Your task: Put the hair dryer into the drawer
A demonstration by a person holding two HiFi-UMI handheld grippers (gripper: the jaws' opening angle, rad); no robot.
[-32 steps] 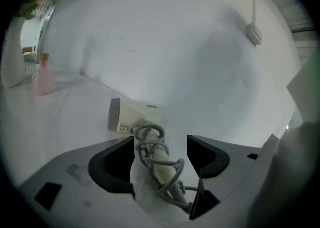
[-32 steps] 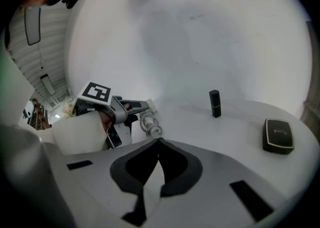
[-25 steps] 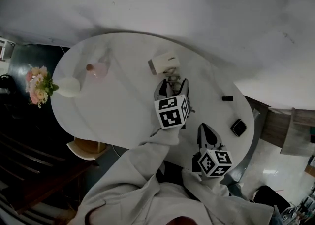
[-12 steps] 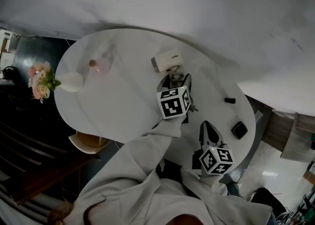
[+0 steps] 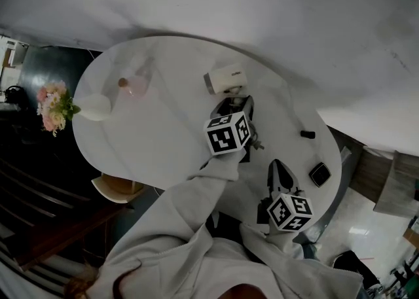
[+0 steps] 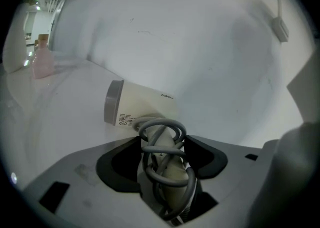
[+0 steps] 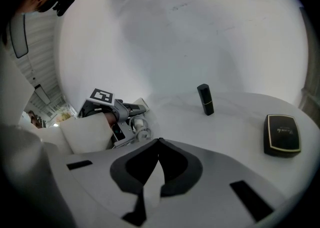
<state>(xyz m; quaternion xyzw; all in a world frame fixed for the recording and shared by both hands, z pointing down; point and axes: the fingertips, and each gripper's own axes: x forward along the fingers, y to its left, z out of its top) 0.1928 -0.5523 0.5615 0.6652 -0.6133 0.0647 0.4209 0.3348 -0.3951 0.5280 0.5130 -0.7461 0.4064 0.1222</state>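
The cream hair dryer [image 5: 226,80] lies on the white oval table [image 5: 163,140], its grey cord wound round its handle [image 6: 165,169]. My left gripper [image 5: 234,104] straddles that handle. Its jaws are closing, and dark gaps still show between the pads and the handle in the left gripper view, where the gripper [image 6: 165,147] frames the dryer's barrel [image 6: 140,105]. My right gripper [image 5: 278,165] rests nearer the table's front edge, shut with nothing in it [image 7: 159,142]. No drawer is in view.
A pink bottle [image 5: 134,85] and a white vase [image 5: 95,106] with flowers stand at the table's left. A small black cylinder [image 7: 205,100] and a flat black case [image 7: 282,134] sit at the right. A wooden chair [image 5: 118,192] is below the table edge.
My left gripper has eased down and forward over the dryer's handle, and its jaws have drawn in a little. The right gripper has stayed put.
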